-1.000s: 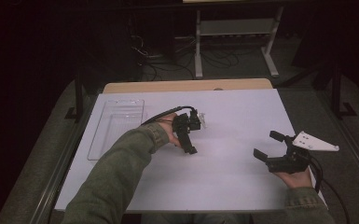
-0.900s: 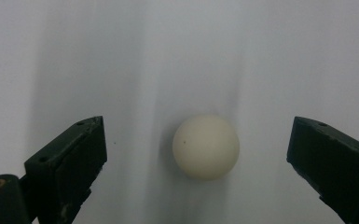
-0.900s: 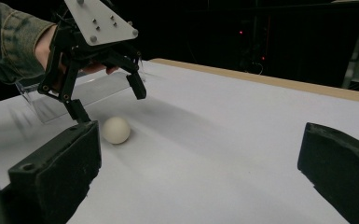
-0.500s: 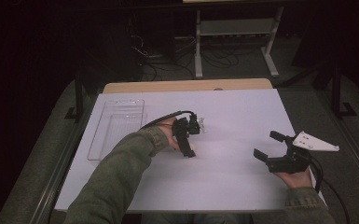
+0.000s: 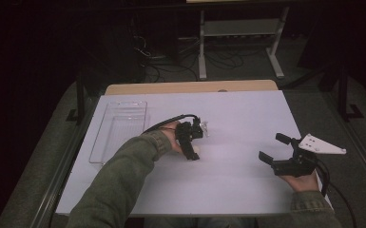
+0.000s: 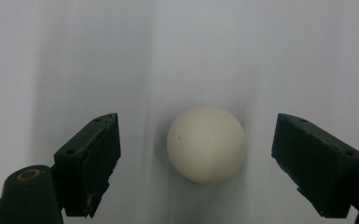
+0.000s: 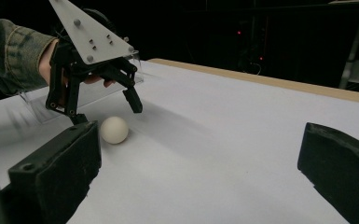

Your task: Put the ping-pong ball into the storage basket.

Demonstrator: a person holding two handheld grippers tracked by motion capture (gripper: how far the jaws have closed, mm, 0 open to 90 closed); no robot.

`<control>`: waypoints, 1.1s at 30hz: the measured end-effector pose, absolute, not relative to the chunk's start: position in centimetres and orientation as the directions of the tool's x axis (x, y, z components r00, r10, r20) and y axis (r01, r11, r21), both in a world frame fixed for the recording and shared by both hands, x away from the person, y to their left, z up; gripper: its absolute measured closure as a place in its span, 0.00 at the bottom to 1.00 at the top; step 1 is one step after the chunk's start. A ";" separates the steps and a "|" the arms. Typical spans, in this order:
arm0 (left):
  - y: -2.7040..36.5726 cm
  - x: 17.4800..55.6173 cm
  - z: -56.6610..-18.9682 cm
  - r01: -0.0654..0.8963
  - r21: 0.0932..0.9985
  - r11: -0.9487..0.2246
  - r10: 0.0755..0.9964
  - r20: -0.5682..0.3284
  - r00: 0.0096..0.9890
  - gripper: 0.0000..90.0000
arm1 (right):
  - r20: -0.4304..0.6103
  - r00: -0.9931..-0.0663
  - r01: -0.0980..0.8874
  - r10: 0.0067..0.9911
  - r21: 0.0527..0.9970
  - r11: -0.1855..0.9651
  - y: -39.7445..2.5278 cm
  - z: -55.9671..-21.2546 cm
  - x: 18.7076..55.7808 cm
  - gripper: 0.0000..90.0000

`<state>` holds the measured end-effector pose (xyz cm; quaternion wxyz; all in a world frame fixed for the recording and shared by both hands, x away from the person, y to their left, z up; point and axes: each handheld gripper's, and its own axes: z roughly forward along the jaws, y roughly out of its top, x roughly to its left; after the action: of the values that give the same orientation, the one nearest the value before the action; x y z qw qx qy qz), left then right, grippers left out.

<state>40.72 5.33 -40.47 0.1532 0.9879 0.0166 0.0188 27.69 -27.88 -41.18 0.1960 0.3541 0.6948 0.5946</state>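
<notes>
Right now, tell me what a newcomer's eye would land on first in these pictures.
First, the white ball lying on the table, framed between the open jaws of the left tool, which hangs just above it near the table's middle. Next, the right tool, also open, held off near the right edge. A clear tray sits at the far left.

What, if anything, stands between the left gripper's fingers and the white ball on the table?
Nothing visible. The left gripper is open over the white ball, which lies on the bare table in the gap between the two fingers, apart from both.
</notes>
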 end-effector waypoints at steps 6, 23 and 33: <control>5.6 40.7 -40.5 0.028 0.304 -0.952 0.041 0.034 0.999 0.19 | 0.150 -0.673 0.262 0.725 0.964 0.044 -27.8 -41.2 27.7 0.00; 5.7 40.5 -40.9 0.023 0.305 -0.952 0.025 0.003 1.000 0.35 | 0.143 -0.671 0.256 0.728 0.966 0.046 -27.8 -41.1 27.6 0.00; 5.6 40.4 -41.1 0.009 0.290 -0.957 0.014 0.013 1.000 0.50 | 0.143 -0.670 0.254 0.729 0.966 0.044 -27.8 -41.1 27.6 0.00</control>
<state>40.45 5.63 -41.12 0.1468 0.9891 0.0059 0.0077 27.63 -27.83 -41.14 0.1997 0.3539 0.6945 0.5937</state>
